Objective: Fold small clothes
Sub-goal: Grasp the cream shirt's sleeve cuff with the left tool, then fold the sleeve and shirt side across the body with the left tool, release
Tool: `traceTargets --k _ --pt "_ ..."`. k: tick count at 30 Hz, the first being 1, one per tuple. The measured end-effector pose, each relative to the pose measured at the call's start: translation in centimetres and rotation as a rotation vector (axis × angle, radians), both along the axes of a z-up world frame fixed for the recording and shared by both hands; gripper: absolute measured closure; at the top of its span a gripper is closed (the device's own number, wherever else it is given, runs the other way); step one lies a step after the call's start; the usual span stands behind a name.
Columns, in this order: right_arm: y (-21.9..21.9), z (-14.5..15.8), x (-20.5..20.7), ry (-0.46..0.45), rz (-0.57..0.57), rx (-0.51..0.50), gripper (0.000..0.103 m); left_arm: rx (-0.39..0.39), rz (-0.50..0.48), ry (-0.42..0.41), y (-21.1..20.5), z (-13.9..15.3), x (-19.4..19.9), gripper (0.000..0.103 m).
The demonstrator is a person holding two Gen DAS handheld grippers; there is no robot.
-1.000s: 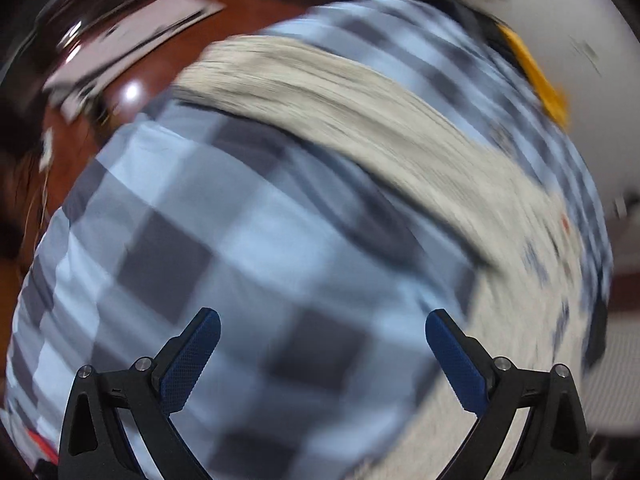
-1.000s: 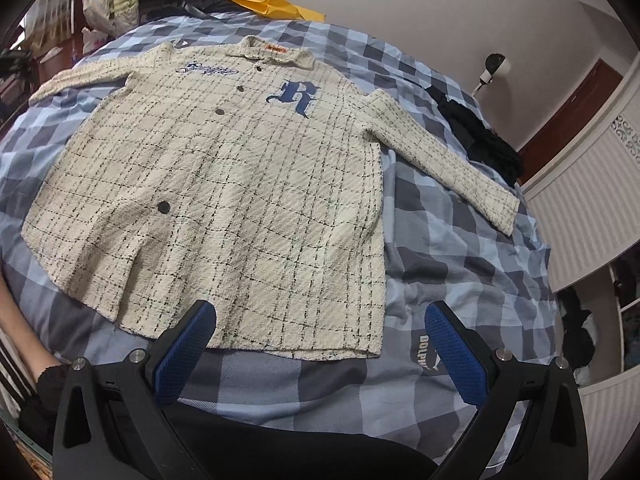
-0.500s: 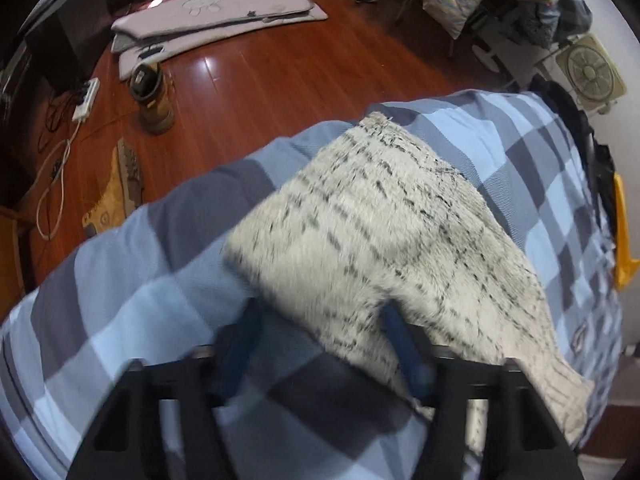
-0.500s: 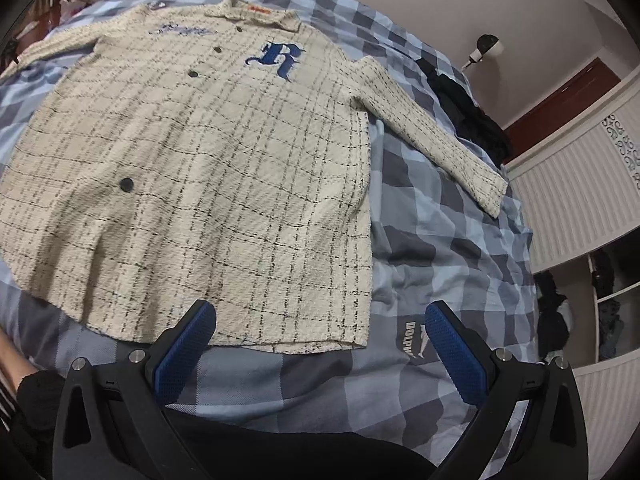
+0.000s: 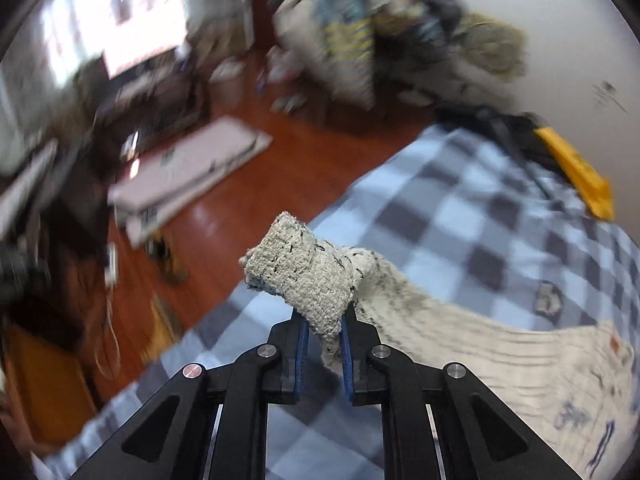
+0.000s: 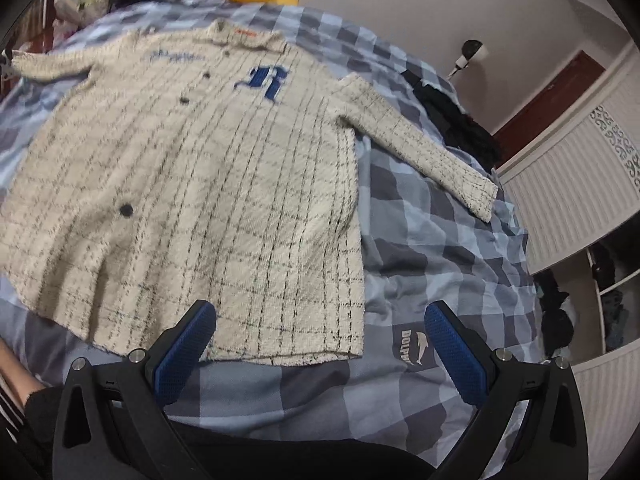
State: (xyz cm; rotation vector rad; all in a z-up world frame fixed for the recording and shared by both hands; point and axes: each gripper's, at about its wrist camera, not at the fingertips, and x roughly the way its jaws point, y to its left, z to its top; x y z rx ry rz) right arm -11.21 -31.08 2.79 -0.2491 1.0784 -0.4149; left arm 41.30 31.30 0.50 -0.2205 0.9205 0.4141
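Cream checked jacket [image 6: 192, 200] lies spread flat, left cuff [image 5: 304, 276] lifted.

I'm in a lived-in bedroom at home. A bed with a blue-and-grey checked cover [image 6: 432, 240] fills my view, and beside it runs a polished red wooden floor [image 5: 280, 184] with a pale mat [image 5: 188, 168]. Clothes sit heaped in a pile [image 5: 360, 40] against the plain wall, and I can see a dark red door [image 6: 548, 104] and open shelves of clothing [image 6: 608, 304].
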Motion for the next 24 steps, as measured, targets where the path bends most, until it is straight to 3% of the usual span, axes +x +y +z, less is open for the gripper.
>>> traceTargets --k 2,6,9,12,17,21,24 --pt "-0.3 0.5 -0.5 -0.038 0.0 0.028 0.001 0.078 -0.047 -0.04 -3.7 3.2 0.1 0.09" --pt "-0.9 1.2 -1.3 -0.107 0.009 0.091 0.001 0.241 -0.191 -0.128 -15.5 9.5 0.5 0.09" --pt "-1.6 1.5 -1.7 -0.153 0.012 0.134 0.001 0.255 -0.259 -0.162 -22.9 11.4 0.6 0.09" --pt "-2.7 1.6 -2.1 -0.189 -0.009 0.191 0.001 0.193 -0.344 -0.174 -31.4 11.6 0.5 0.09" --pt "-3.9 1.5 -2.6 -0.215 -0.022 0.264 0.001 0.085 -0.534 -0.133 -45.5 7.7 -0.8 0.09" --pt "-3.8 1.6 -2.7 -0.23 -0.013 0.266 0.001 -0.063 -0.654 -0.066 -54.7 1.1 -2.4 0.09" --pt "-3.9 1.6 -2.8 -0.238 -0.007 0.266 0.001 -0.106 -0.745 -0.02 -60.1 -4.2 -4.2 0.087"
